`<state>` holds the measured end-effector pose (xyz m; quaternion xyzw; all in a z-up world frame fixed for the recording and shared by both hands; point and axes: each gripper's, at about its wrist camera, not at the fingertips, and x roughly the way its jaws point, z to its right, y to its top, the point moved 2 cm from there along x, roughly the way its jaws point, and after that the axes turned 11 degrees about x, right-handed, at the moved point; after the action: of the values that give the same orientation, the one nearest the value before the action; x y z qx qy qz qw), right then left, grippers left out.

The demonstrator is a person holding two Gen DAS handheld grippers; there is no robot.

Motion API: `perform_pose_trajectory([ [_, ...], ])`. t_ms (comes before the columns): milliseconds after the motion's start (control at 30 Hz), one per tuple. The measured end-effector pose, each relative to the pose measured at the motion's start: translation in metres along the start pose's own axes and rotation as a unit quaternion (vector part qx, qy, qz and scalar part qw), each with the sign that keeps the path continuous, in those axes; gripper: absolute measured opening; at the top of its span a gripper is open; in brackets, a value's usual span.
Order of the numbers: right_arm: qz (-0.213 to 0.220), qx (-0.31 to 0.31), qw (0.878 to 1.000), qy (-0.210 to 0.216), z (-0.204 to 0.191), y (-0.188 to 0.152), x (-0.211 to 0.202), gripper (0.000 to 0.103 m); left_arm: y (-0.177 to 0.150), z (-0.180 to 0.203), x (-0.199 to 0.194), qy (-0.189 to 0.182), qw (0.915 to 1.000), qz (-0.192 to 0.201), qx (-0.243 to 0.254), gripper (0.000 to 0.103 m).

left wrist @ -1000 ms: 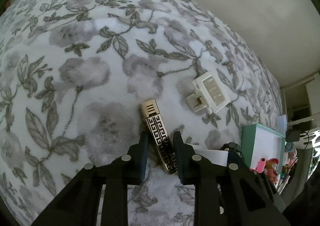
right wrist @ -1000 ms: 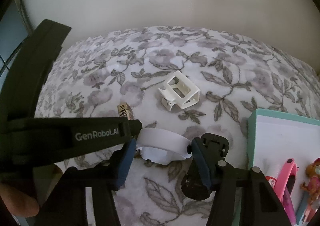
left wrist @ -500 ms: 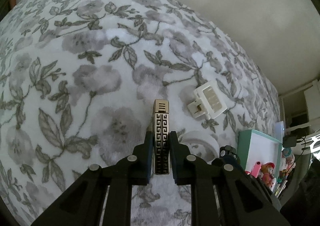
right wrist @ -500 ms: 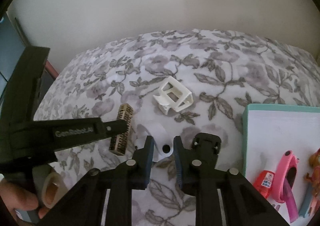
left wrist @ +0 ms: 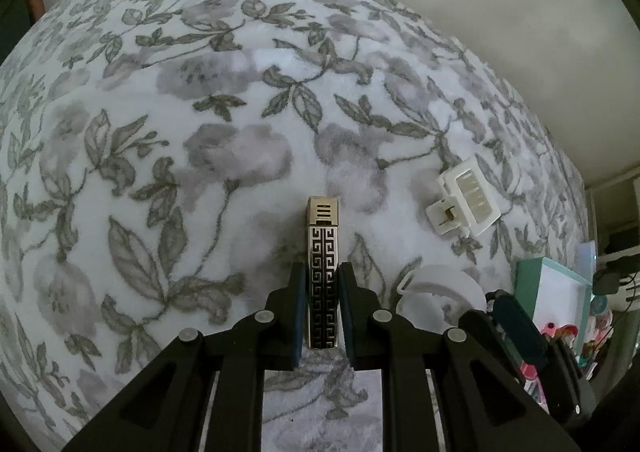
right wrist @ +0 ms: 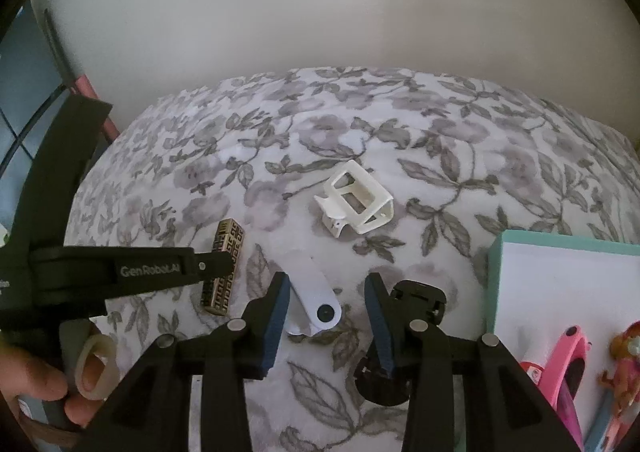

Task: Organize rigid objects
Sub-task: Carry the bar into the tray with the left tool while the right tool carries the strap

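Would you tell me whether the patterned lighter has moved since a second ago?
Yes: the patterned lighter has risen in the left gripper, off the bedspread, left of the white hair clip.

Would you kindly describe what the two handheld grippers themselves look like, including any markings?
Both the left gripper and right gripper are matte black plastic, with angular linkage arms joined by silver round pivots and dark blue pads lining the fingers. White "GenRobot.AI" lettering runs along the left gripper's side. No cables or sleeves show.

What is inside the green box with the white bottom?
The box holds a pink curved thing, a small red item and an orange toy figure. The rest runs off the picture's edge, unseen.
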<state>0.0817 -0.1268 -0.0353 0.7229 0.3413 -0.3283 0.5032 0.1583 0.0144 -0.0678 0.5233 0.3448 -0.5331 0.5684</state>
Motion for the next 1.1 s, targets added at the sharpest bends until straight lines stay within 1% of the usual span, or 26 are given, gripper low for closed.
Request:
perform_pose_trajectory([
  [100,-0.004,-0.011,1.000,-0.001,-0.004,0.000,0.006,0.042,0.000,-0.001,0.001,-0.002,1.0000,0.001,-0.002,0.017],
  [200,-0.010,-0.022,1.000,0.002,-0.009,-0.001,0.011,0.042,0.000,0.000,0.011,-0.004,0.9999,-0.009,-0.006,0.016],
  [300,-0.012,-0.032,0.999,0.000,-0.013,-0.002,0.015,0.042,0.002,0.002,0.010,0.000,1.0000,-0.006,-0.002,0.016],
  [467,-0.017,-0.035,0.999,0.002,-0.015,-0.004,0.018,0.042,0.002,0.000,0.009,-0.002,1.0000,-0.003,-0.006,0.016],
  [500,-0.016,-0.034,0.999,0.004,-0.015,-0.004,0.017,0.042,0.003,0.000,0.009,-0.002,1.0000,-0.003,-0.005,0.016],
  [567,-0.015,-0.034,0.999,0.007,-0.015,-0.004,0.016,0.035,0.002,-0.001,0.008,-0.003,1.0000,-0.003,-0.006,0.016],
  [633,-0.013,-0.035,0.999,0.004,-0.015,-0.004,0.014,0.024,0.002,-0.002,0.005,-0.004,1.0000,-0.002,-0.008,0.016],
  [667,-0.013,-0.035,0.999,0.003,-0.016,-0.004,0.014,0.022,0.002,-0.001,0.003,-0.005,1.0000,0.000,-0.006,0.016],
  [867,-0.011,-0.035,0.999,0.006,-0.015,-0.009,0.002,0.021,-0.001,0.008,-0.017,-0.004,0.9999,0.016,0.004,0.016],
  [967,-0.004,-0.026,1.000,0.012,-0.012,-0.009,-0.010,0.020,-0.002,0.015,-0.028,-0.004,0.9996,0.027,0.009,0.016],
  [1100,0.011,-0.007,1.000,0.017,-0.003,-0.007,-0.031,0.020,-0.004,0.034,-0.044,-0.014,0.9987,0.045,0.021,0.016],
])
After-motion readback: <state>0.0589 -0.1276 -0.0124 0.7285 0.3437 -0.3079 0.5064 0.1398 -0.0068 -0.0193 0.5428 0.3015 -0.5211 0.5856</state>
